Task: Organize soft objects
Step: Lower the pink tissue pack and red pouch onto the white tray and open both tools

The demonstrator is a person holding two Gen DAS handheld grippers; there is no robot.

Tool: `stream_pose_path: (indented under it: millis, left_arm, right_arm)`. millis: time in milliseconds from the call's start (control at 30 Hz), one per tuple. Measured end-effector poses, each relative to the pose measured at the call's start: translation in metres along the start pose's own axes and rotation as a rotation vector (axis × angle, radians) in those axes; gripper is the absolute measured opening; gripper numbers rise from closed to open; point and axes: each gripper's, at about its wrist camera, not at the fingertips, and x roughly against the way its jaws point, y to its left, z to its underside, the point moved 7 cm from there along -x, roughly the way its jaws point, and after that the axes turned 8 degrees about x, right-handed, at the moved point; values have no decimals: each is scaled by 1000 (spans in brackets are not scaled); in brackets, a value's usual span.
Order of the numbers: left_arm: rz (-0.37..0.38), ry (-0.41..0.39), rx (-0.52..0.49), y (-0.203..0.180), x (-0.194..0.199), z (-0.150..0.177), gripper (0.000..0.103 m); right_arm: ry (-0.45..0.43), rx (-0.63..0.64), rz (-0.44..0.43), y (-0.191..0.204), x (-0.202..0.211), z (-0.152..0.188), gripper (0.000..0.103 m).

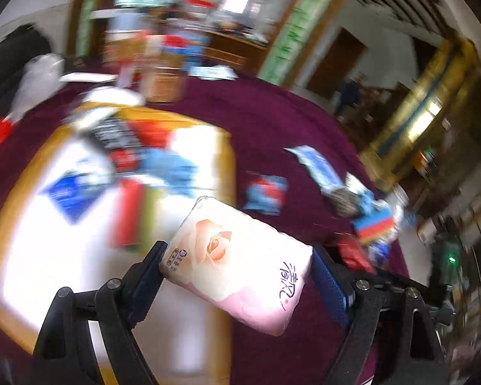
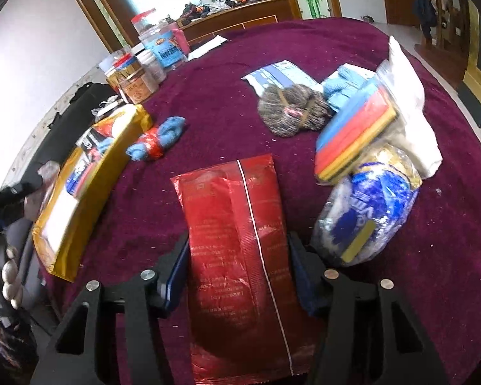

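Risk first: the left tool (image 1: 237, 266) carries a pink tissue pack (image 1: 240, 263) tilted between its 2 wide-spread jaws, pads against the pack's 2 short ends. The pack is soft and sticks out far past the pads, so I judge it could sag, twist or slip free if squeezed lightly or swung fast. The left view is blurred, so a drop may land off target.

The pack hangs over the near edge of a gold-rimmed box (image 1: 227, 160), which already holds blue and red packets. The box wall is the main obstacle; clipping it could knock the pack loose or shove the box.

The right tool (image 2: 237, 256) straddles a red foil packet (image 2: 234, 240) lying flat on the purple bench (image 2: 449, 224), jaws about half spread, pads at the packet's 2 long edges. Whether they press yet I cannot tell. Slick foil could buckle or slide out.

Close on the right sits a pile: a blue-printed clear bag (image 2: 365, 215), a striped cloth stack (image 2: 356, 134) and a grey yarn bundle (image 2: 291, 112). A blue and red cloth (image 2: 157, 141) lies beside the box. Jars (image 2: 138, 80) stand at the far edge.
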Motion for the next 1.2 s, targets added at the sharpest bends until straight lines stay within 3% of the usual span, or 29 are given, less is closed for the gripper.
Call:
stream_pose_path:
  millis: [167, 333, 667, 833, 1000, 1067, 1200]
  left_arm:
    - [-176, -43, 102, 99, 35, -11, 89]
    - [-310, -6, 141, 160, 33, -10, 89]
    - [-458, 78, 88, 190, -10, -23, 92]
    - [-361, 75, 152, 185, 7, -25, 93]
    - [-324, -8, 169, 188, 44, -24, 93]
    - [-273, -31, 195, 191, 54, -24, 93]
    - [-230, -19, 220, 193, 45, -26, 93]
  right_arm:
    - [-21, 36, -23, 30, 9, -18, 56]
    - [-20, 86, -75, 79, 6, -40, 56]
    - [77, 244, -201, 203, -29, -55, 56]
    - [152, 357, -218, 254, -57, -50, 56]
    - [222, 416, -239, 288, -83, -44, 56]
    - [261, 424, -256, 299, -96, -42, 56]
    - [341, 450, -273, 315, -120, -37, 56]
